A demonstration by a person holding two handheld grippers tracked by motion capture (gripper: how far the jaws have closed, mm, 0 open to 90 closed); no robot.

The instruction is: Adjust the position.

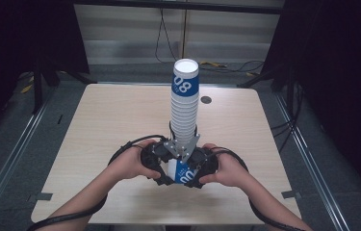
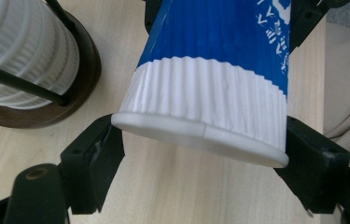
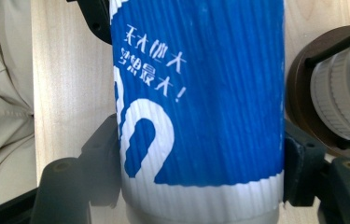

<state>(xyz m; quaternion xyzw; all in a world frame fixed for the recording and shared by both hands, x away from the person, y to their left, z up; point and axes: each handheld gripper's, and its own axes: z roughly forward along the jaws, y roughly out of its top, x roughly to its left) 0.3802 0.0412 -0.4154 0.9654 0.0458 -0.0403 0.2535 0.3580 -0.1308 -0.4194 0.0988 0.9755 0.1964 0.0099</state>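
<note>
A blue and white ribbed paper cup point(image 1: 184, 172) lies on its side between my two grippers, just above the front of the table. My left gripper point(image 1: 162, 166) is shut on its white rim end point(image 2: 200, 133), with a jaw against each side of the rim. My right gripper point(image 1: 198, 169) is shut across the blue printed body point(image 3: 210, 70), black jaws pressed on both sides. A tall stack of the same cups point(image 1: 184, 106) stands upside down right behind the grippers, on a dark round base point(image 2: 84, 70) with thin black rods.
The light wooden table point(image 1: 96, 125) has a small dark round hole point(image 1: 206, 100) to the right of the stack. Dark stands and cables lie on the floor around it. The person's beige trousers point(image 3: 0, 93) are at the near edge.
</note>
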